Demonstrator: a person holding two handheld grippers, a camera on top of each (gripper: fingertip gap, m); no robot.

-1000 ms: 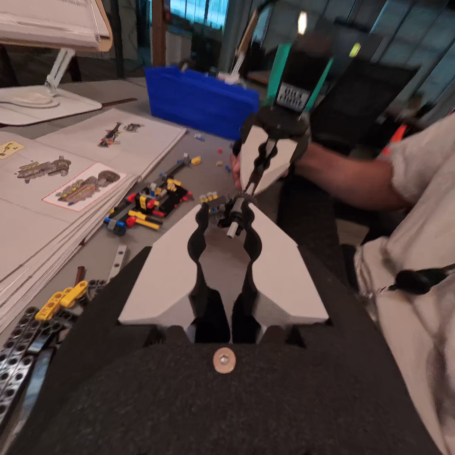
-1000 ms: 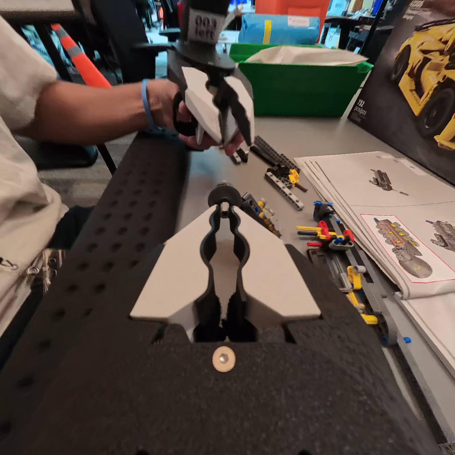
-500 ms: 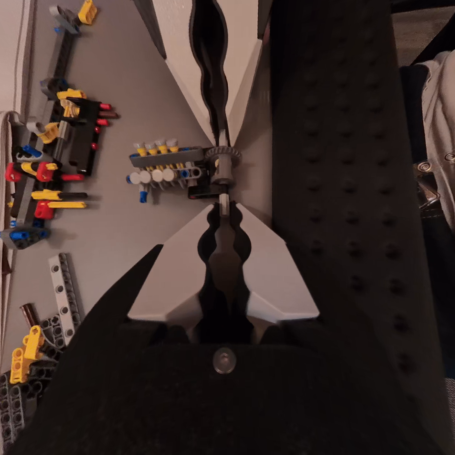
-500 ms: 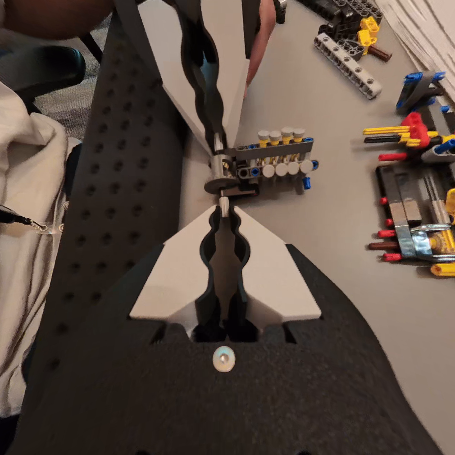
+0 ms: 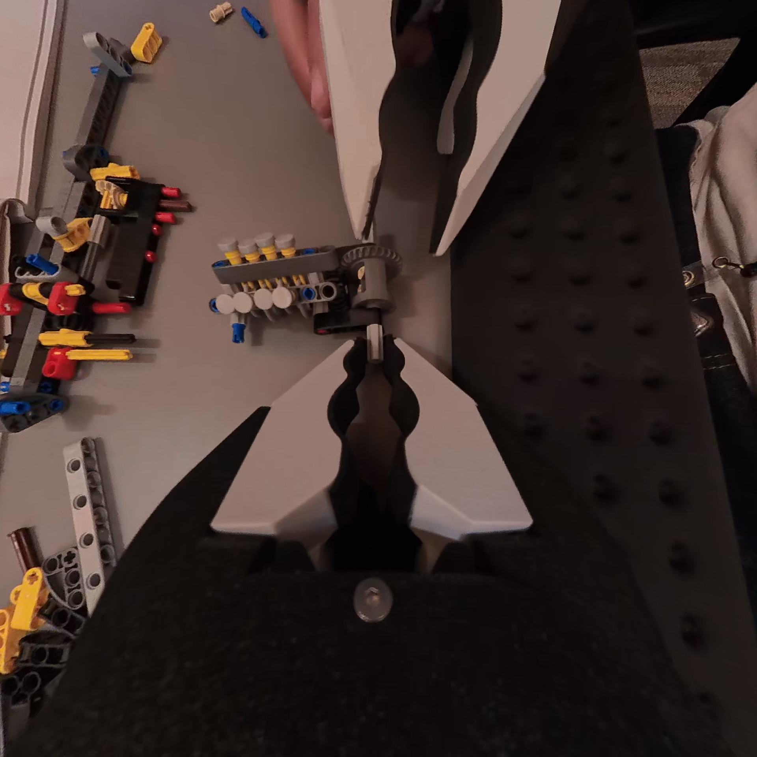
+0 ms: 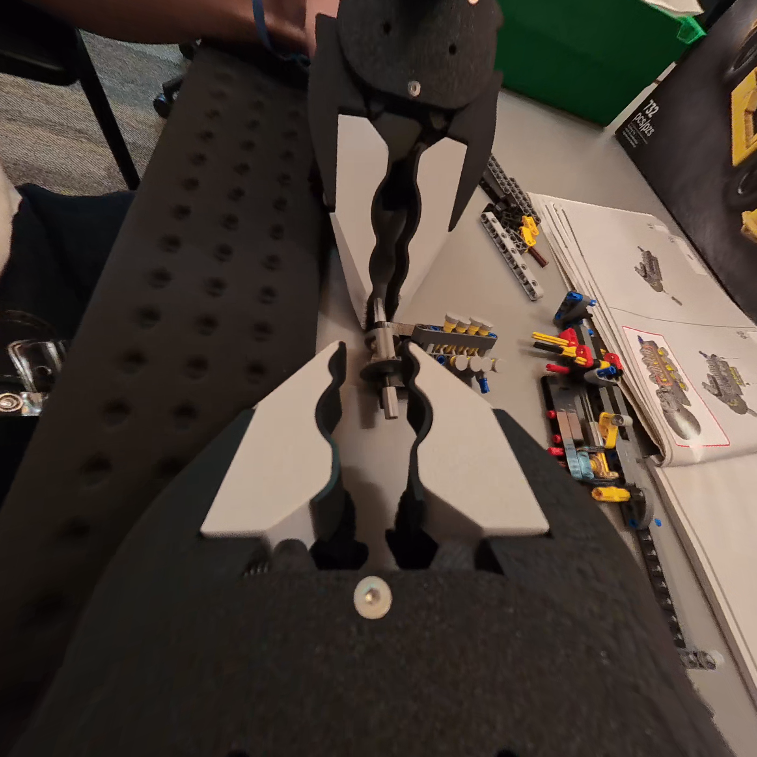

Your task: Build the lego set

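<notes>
A small engine sub-assembly [image 5: 286, 278], a grey beam with yellow-and-grey pistons, a dark gear and a grey axle, lies on the grey table [image 5: 229, 123]. My left gripper [image 5: 375, 348] is shut on the axle's light grey end [image 5: 375, 344]. The right wrist view shows it from the far side [image 6: 381, 311], pinching that end. My right gripper [image 6: 375, 352] is open. The axle's other end [image 6: 389, 401] and the gear disc [image 6: 379, 368] stand between its pads without being pressed. It shows open at the top of the left wrist view [image 5: 401, 241].
A black studded mat [image 5: 573, 368] runs along the table's edge. A partly built black, yellow and red chassis [image 5: 82, 266] and loose beams [image 5: 86, 504] lie nearby. An open instruction booklet [image 6: 655, 307], the set's box [image 6: 717, 123] and a green bin [image 6: 573, 53] stand beyond.
My left gripper closed on one axle end a second ago and still holds it. My right gripper has opened and let go of the other end. Both tilted down over the table.
</notes>
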